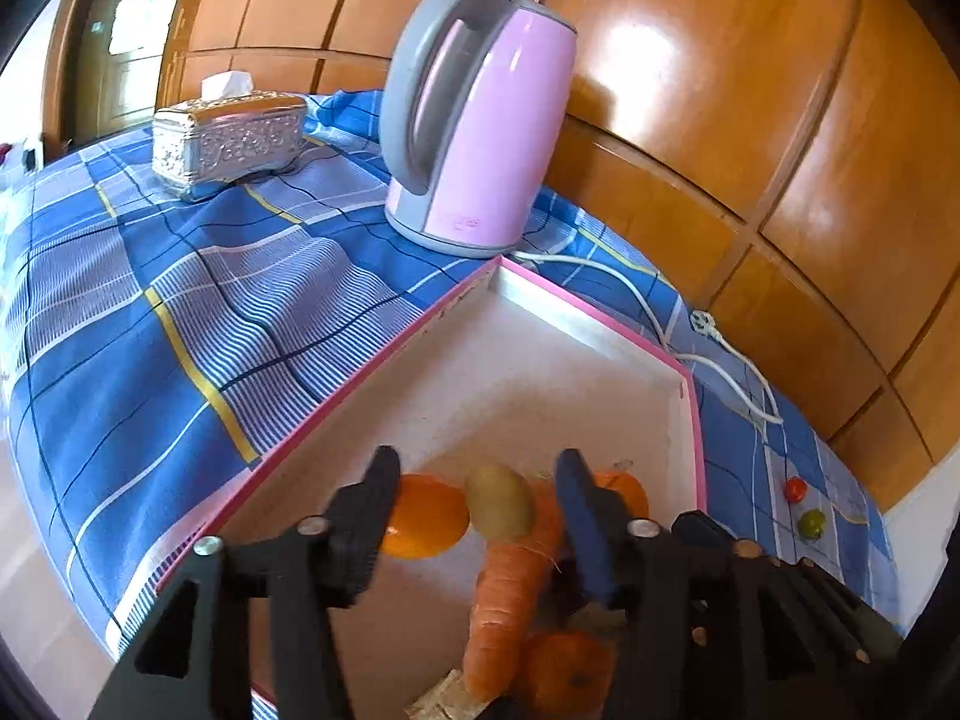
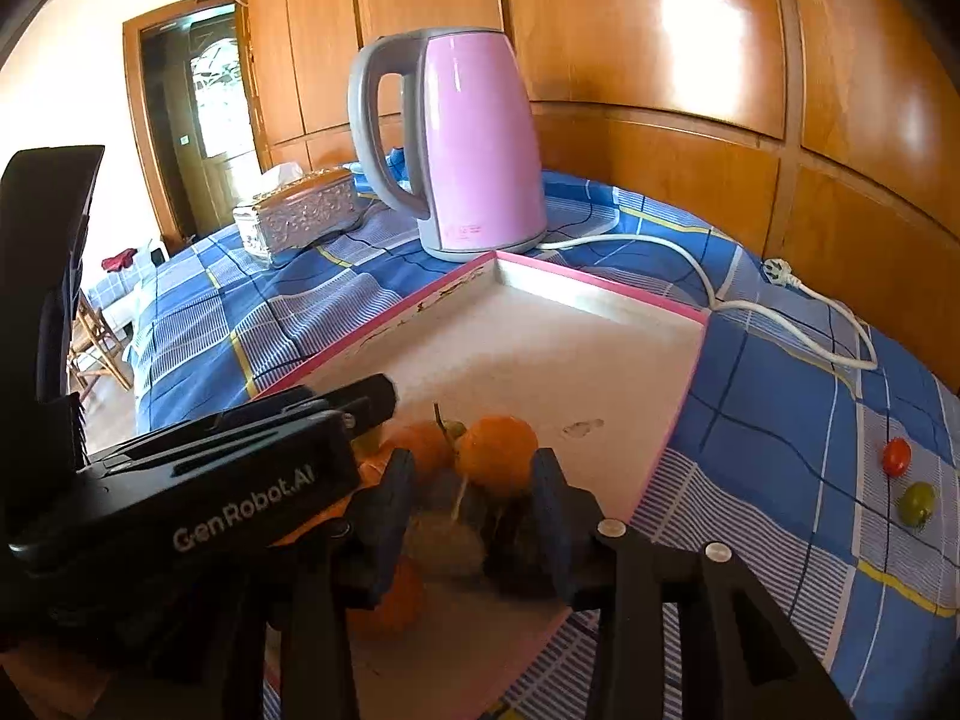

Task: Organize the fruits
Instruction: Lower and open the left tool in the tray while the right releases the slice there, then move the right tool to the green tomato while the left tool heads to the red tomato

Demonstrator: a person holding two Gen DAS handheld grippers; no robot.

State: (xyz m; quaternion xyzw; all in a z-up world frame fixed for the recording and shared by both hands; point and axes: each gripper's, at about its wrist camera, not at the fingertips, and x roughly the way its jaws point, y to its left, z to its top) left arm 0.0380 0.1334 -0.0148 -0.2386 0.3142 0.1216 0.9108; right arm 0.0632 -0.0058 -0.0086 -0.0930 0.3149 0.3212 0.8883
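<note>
Tray (image 1: 600, 324): shallow, rectangular, pink rim, pale floor; lies on the blue checked tablecloth (image 1: 180, 312) just in front of the kettle; holds the gathered produce at its near end.
Carrot (image 1: 510, 588): one, long, orange, hairy with rootlets; lies lengthwise in the tray between the left jaws, untouched by either pad.
Kiwi (image 1: 500, 501): one, olive-brown, oval; rests against the far end of the carrot.
Oranges: three seen in the left wrist view; one (image 1: 429, 516) beside the left finger, one (image 1: 624, 489) half hidden behind the right finger, one (image 1: 567, 669) near the lower edge, touching the carrot.
Cherry tomatoes: two, outside the tray on the cloth, well to its right; one red (image 2: 896, 456), one green (image 2: 916, 503), close together.
Left gripper (image 1: 480, 480): jaws parted, released; nothing pressed between the pads.
Right gripper (image 2: 474, 480): jaws parted over the tray; an orange (image 2: 497, 453) with a stem sits just past the fingertips, not clamped.
Kettle (image 2: 474, 144): one, pink with grey handle; its white cord (image 2: 708, 282) trails across the cloth.
Tissue box (image 1: 228, 141): one, silver, embossed, beyond the kettle.
Backdrop: glossy wood panelling (image 2: 660, 30).
</note>
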